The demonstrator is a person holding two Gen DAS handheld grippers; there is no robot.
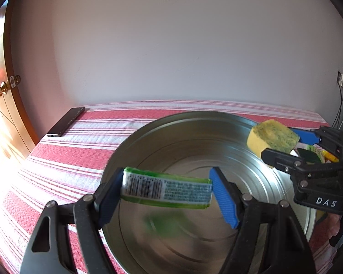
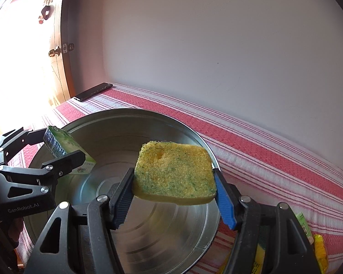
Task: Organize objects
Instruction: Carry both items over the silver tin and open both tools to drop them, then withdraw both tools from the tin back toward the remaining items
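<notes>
Left hand-held gripper (image 1: 167, 190) holds soap bar (image 1: 167, 188) over basin (image 1: 194, 123).

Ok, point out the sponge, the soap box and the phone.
sponge (image 2: 175, 171), right wrist view, middle of its top face.
soap box (image 1: 167, 188), left wrist view, its label side.
phone (image 1: 66, 121), left wrist view, middle of its body.

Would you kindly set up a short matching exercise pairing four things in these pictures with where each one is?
Things:
1. sponge
2. green soap packet
3. metal basin
4. phone

Places:
A. flat at the far left corner of the striped cloth
B. clamped in the left tool
C. resting on the cloth, below both tools
D. clamped in the right tool

Pairs: 1-D, 2-B, 3-C, 4-A
</notes>
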